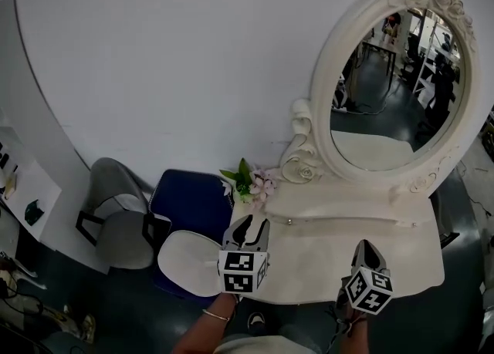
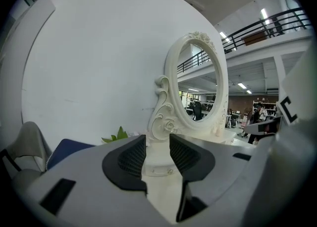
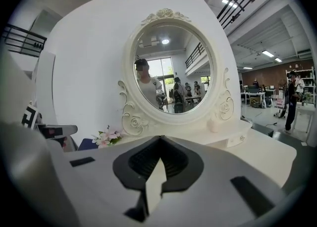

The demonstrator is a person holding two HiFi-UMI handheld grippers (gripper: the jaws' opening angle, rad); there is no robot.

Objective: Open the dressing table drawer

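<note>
A white dressing table [image 1: 309, 271] carries an oval mirror [image 1: 401, 90] on a low drawer unit [image 1: 340, 211]. The left drawer's small knob [image 1: 289, 222] shows on its front. My left gripper [image 1: 257, 222] hovers over the table's left end, open and empty, a short way from that knob. In the left gripper view the drawer front [image 2: 157, 170] lies between the open left gripper [image 2: 157, 137] fingers, farther off. My right gripper [image 1: 363, 244] is shut on nothing above the table's front right. In the right gripper view the right gripper [image 3: 159, 138] faces the mirror, with a drawer knob [image 3: 241, 138] to its right.
Pink flowers with green leaves [image 1: 252, 183] sit at the table's back left corner. Left of the table stand a blue chair [image 1: 189, 202], a grey chair [image 1: 123, 233] and a white round seat [image 1: 189, 261]. A white wall is behind the mirror.
</note>
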